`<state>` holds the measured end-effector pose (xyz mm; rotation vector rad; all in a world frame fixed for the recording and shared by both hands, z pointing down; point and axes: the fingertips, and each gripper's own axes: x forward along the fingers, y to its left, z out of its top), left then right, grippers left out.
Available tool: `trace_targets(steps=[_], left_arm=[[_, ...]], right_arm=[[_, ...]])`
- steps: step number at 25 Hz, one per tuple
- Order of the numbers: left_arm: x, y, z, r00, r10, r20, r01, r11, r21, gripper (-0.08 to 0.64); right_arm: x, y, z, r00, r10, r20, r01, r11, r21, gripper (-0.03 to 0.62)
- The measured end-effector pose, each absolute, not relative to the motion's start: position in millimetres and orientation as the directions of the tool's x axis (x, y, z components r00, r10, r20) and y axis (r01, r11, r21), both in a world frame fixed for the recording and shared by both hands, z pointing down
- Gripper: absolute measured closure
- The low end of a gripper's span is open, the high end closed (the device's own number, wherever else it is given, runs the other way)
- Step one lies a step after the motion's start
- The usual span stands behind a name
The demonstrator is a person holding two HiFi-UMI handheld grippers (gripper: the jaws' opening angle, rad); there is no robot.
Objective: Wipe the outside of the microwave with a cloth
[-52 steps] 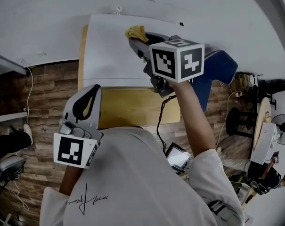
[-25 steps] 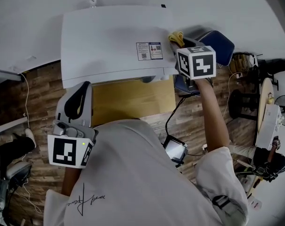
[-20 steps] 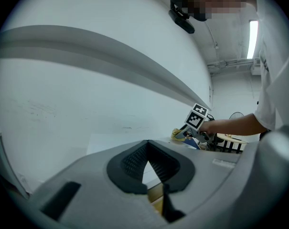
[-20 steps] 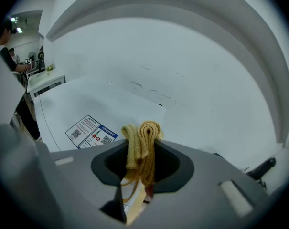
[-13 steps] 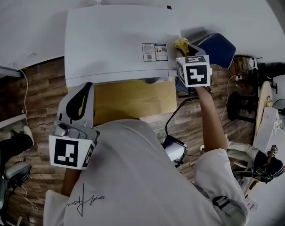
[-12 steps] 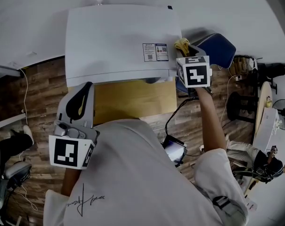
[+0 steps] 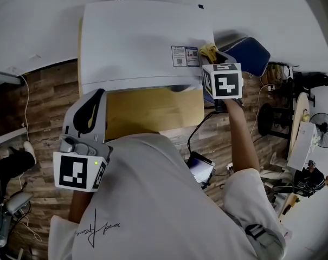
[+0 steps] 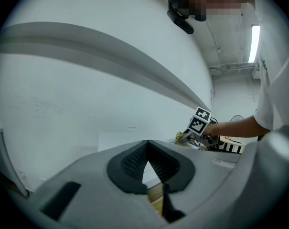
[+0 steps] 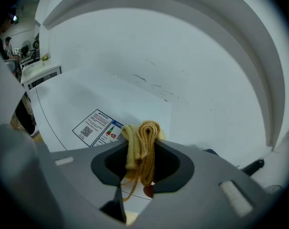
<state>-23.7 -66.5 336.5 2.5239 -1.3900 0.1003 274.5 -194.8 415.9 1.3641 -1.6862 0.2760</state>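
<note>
Microwave (image 7: pixel 136 42) with QR-code label (image 7: pixel 185 56), yellow cloth (image 7: pixel 208 51) clamped in right gripper (image 9: pixel 142 159)

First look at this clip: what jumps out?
The big white microwave fills the top of the head view, standing on a wooden tabletop. At its right edge, beside a printed label, the right gripper is shut on a folded yellow cloth. The left gripper hangs shut and empty, in front of the microwave's left end.
</note>
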Motion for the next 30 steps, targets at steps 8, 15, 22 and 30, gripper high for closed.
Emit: trace_targets(steps=[8, 15, 22, 30], left_arm=[[-32.8, -62.7, 337.9, 0.554, -0.813, 0.182, -0.831, -0.523, 0.192, 0.568], [-40.1, -58.6, 338.0, 0.562, -0.808, 0.178, -0.825, -0.532, 0.188, 0.568], [-46.3, -54.6, 336.6, 0.564, -0.808, 0.17, -0.824, -0.535, 0.189, 0.568], [-57.1, -50.5, 335.3, 0.559, -0.812, 0.165, -0.826, -0.531, 0.189, 0.568]], right_arm=[[250.3, -191.5, 417.2, 0.022, -0.658, 0.753, -0.862, 0.368, 0.347, 0.466], [223.6, -187.5, 416.8, -0.009, -0.66, 0.751, -0.862, 0.386, 0.329, 0.466], [199.9, -183.7, 417.6, -0.029, -0.662, 0.749, -0.854, 0.406, 0.325, 0.465], [179.5, -180.1, 418.0, -0.037, -0.657, 0.753, -0.843, 0.425, 0.33, 0.463]])
